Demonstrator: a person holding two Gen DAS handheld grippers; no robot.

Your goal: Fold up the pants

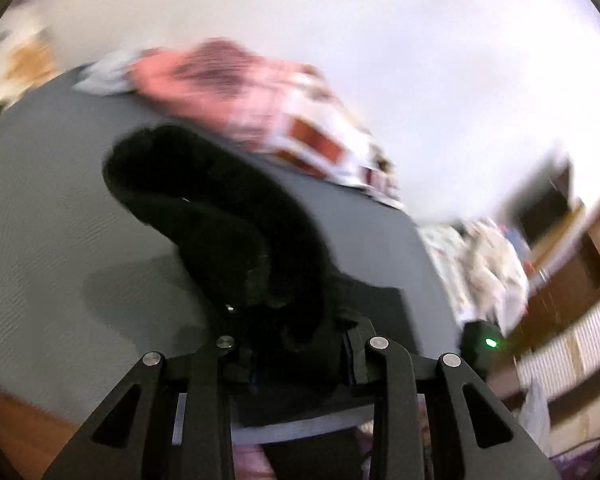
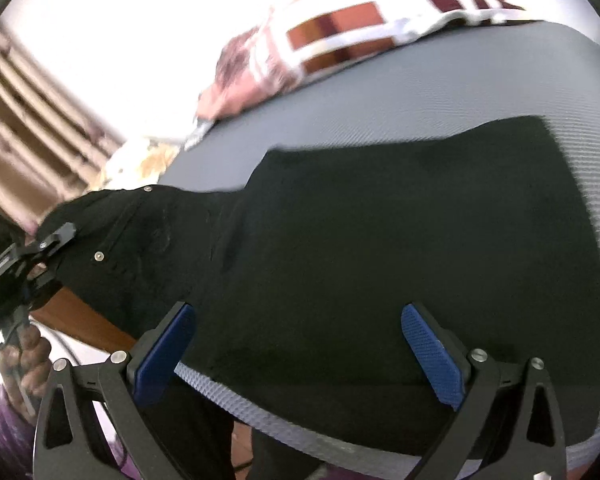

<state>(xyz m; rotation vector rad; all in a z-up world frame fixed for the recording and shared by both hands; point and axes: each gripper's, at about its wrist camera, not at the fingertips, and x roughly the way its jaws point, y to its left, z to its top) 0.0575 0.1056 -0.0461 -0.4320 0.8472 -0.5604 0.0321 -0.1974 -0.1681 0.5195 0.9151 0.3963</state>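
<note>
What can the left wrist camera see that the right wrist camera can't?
Only the left wrist view shows the left gripper up close, shut on a bunched fold of the black pants. Only the right wrist view shows the right gripper open, its blue pads apart, plus the person's hand. Both show the grey mat and the patterned blanket.

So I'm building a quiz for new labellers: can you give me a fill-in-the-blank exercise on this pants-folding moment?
1. The pants are ____ in colour.
2. The left gripper is ____ on the pants.
3. The right gripper has ____ pads and stands open.
4. The pants lie on a ____ mat.

Missing words: black; shut; blue; grey
</note>
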